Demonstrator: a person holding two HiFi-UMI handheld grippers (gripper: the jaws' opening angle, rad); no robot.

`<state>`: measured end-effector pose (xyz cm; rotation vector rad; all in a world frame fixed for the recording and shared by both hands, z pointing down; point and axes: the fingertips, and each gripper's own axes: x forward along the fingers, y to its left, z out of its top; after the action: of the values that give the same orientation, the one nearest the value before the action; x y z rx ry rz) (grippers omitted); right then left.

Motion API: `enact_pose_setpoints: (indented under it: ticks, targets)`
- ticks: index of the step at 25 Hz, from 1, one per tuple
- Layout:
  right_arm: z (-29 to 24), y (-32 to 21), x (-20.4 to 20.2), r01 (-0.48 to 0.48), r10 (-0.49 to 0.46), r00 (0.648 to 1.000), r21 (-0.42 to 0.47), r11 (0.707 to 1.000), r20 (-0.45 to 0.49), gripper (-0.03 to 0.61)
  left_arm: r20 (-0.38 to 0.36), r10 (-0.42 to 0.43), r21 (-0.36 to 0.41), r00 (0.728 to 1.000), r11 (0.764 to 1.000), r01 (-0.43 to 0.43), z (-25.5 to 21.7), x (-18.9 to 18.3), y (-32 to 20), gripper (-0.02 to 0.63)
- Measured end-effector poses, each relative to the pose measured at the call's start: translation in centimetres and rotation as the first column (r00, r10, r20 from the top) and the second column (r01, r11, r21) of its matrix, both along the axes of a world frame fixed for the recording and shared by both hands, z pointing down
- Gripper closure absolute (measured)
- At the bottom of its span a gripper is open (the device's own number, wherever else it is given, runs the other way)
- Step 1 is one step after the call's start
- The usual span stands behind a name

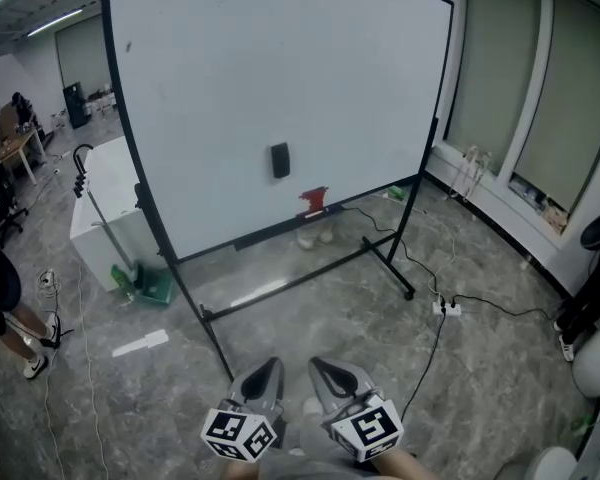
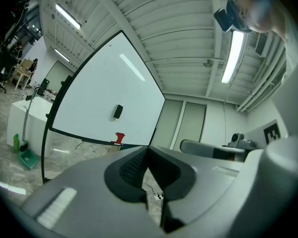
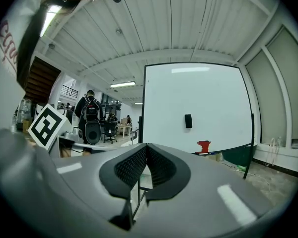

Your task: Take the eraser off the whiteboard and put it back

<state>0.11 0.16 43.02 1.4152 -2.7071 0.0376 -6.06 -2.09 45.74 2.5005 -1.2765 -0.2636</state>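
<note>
A small black eraser [image 1: 280, 160] sticks to the lower middle of a large whiteboard [image 1: 230, 68] on a black wheeled stand. It shows too in the left gripper view [image 2: 117, 111] and the right gripper view [image 3: 188, 121]. A red object [image 1: 313, 202] sits on the board's tray just right of the eraser. Both grippers are held low at the bottom of the head view, well short of the board. My left gripper [image 1: 267, 372] is shut with nothing in it. My right gripper [image 1: 323, 371] is shut and empty as well.
A white cabinet [image 1: 105, 208] and a green dustpan [image 1: 152, 286] stand left of the board. A black cable runs to a power strip [image 1: 446, 308] on the marble floor at right. A person's leg and shoe [image 1: 35, 353] are at the far left. Windows line the right wall.
</note>
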Motion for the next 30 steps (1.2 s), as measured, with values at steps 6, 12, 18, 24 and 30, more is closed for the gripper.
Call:
enact_pose_setpoints:
  ticks: [6, 12, 18, 24, 30]
  targets:
    - [-0.2, -3.4, 0.2, 0.01, -0.01, 1.0, 0.018, 1.0, 0.016, 0.575, -0.009, -0.006, 0.018, 1.0, 1.0, 0.007, -0.6, 0.2, -3.5, 0.614]
    - [-0.5, -8.6, 0.8, -0.015, 0.015, 1.0, 0.001, 1.0, 0.014, 0.575, -0.003, -0.025, 0.032, 1.0, 0.999, 0.025, -1.2, 0.3, -8.2, 0.614]
    - [-1.2, -15.1, 1.2, 0.013, -0.014, 1.0, 0.033, 0.999, 0.026, 0.575, 0.003, -0.059, 0.047, 0.998, 0.997, 0.059, -2.0, 0.3, -14.4, 0.614]
    - [-2.8, -21.7, 1.1, 0.072, -0.076, 0.995, 0.058, 0.996, 0.068, 0.575, 0.013, -0.09, 0.068, 0.996, 0.994, 0.089, -3.3, 0.6, -21.1, 0.614]
    - [-4.3, -28.8, 0.7, 0.106, -0.11, 0.993, 0.094, 0.99, 0.039, 0.534, 0.016, -0.134, 0.116, 0.991, 0.985, 0.131, -5.3, 0.4, -27.4, 0.614]
